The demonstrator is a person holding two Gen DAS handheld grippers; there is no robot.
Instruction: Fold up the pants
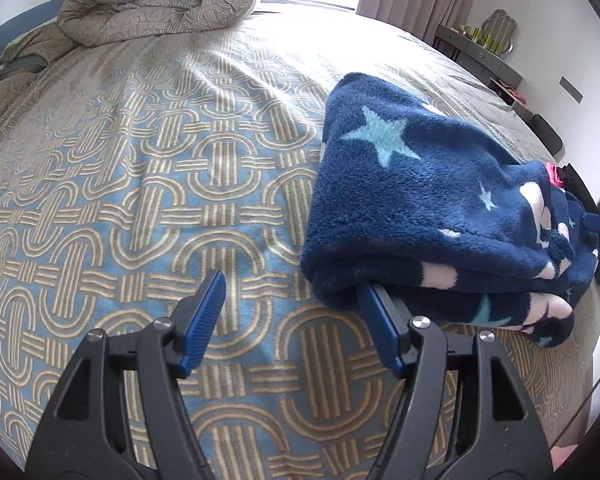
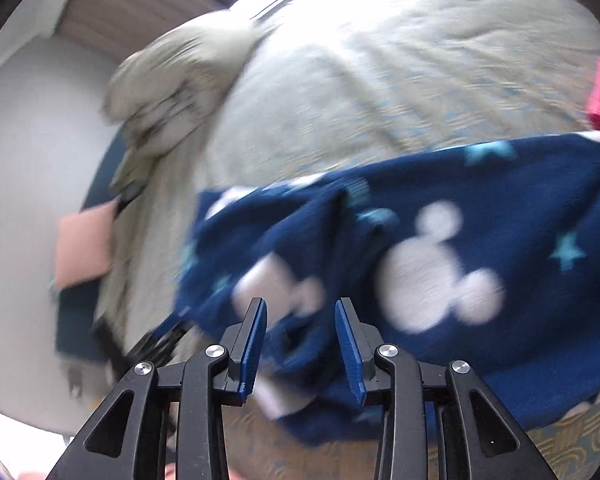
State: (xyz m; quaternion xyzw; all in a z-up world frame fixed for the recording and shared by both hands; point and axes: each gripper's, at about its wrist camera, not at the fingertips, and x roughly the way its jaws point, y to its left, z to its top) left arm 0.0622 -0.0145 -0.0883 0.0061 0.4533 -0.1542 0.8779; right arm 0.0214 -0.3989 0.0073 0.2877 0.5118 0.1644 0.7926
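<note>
— How many garments are on the bed (image 1: 148, 184)?

— I count one pair of navy fleece pants (image 1: 432, 200), folded into a thick bundle, lying on the right side of the bed cover in my left view. Behind the bundle there is a small pink item (image 1: 555, 174), but I cannot tell what it is. At the head of the bed lies one rolled duvet (image 1: 160, 0) with the same curved pattern as the cover.

— Any brand or writing?

— I can read no letters anywhere. The pants carry only printed figures: light blue stars and white mouse-head shapes with two round ears.

— And your tools?

— My left tool (image 1: 292, 320) is spread wide and holds nothing. Its left finger stands free over the cover, and the tip of its right finger is pushed into the near fold of the bundle. My right tool (image 2: 300, 340) has its fingers only partly apart, with a gap between the blue pads. Fleece lies in that gap, but this view is blurred, so I cannot tell if the pads press it.
</note>
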